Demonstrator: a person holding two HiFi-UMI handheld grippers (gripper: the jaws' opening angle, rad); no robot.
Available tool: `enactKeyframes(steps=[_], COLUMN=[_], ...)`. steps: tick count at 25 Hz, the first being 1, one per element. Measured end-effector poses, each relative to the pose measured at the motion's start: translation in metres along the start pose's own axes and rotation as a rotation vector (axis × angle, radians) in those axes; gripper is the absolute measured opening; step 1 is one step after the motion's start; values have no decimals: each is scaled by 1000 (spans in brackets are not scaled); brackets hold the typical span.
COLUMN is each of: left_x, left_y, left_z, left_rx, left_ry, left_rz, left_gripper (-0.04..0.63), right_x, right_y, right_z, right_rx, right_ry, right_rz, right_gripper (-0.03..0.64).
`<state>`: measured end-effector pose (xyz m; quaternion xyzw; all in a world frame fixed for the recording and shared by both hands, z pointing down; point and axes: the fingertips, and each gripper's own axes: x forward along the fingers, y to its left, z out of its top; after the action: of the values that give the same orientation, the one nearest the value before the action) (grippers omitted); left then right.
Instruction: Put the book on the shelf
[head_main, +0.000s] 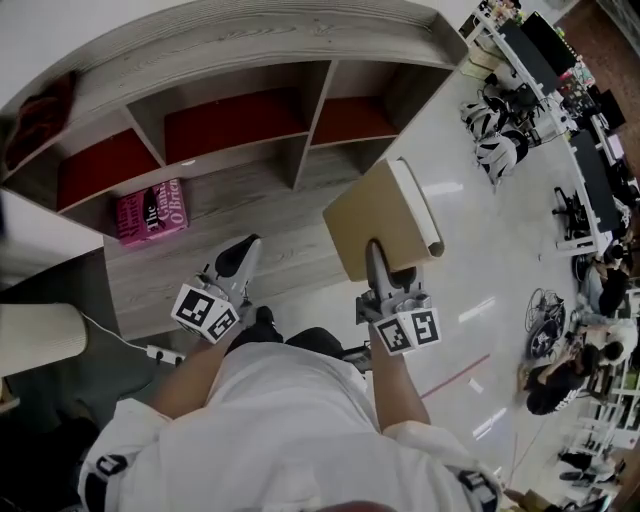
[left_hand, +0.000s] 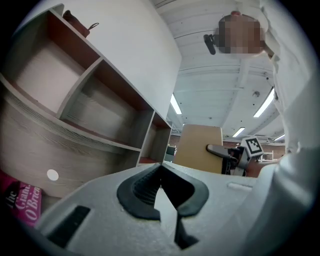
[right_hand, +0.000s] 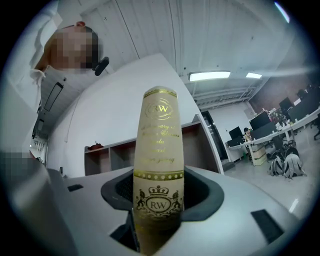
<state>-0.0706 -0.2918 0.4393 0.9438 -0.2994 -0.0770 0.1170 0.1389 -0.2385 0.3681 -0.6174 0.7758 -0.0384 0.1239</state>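
Two grippers up in front of the wooden shelf (head_main: 250, 40). Right gripper (head_main: 378, 258) is clamped on the lower edge of a tan-covered book (head_main: 375, 215). In the right gripper view the book's (right_hand: 159, 165) cream spine stands straight up between the jaws, with gold lettering and an "RW" crest facing the camera, both pads hard against it.

The book is in the air, clear of the shelf, roughly before the right-hand compartments. From the head view its cover tilts toward the shelf.

Left gripper (head_main: 245, 252) hangs lower and to the left, empty. In its own view the left gripper's (left_hand: 160, 167) jaw tips meet with nothing between them.

Shelf compartments have red back panels. A pink book (head_main: 152, 212) lies flat on the lower wooden ledge at the left end, well apart from both grippers. A dark red object (head_main: 40, 105) sits on the shelf top, far left; I can't tell what it is.

White glossy floor (head_main: 480, 230) to the right, and desks (head_main: 560, 60) with monitors beyond.
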Motion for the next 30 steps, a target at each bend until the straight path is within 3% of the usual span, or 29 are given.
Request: enactKeyframes(steps=[4, 9, 15, 21, 30], left_x=[11, 29, 43, 66, 66], left_y=[15, 14, 31, 24, 22], left_z=[-3, 7, 10, 12, 7], left_rx=[0, 23, 50, 71, 68], left_ry=[15, 3, -26, -19, -17], left_rz=[31, 113, 261, 325, 391], left_gripper=[15, 15, 15, 15, 15], right_x=[44, 89, 150, 195, 230], right_y=[-26, -75, -112, -148, -170], right_z=[18, 36, 28, 23, 18], right_rx=[-1, 103, 231, 306, 268], right_ry=[-57, -86, -78, -48, -72], right_rz=[7, 29, 80, 78, 46], right_gripper=[219, 219, 219, 219, 219])
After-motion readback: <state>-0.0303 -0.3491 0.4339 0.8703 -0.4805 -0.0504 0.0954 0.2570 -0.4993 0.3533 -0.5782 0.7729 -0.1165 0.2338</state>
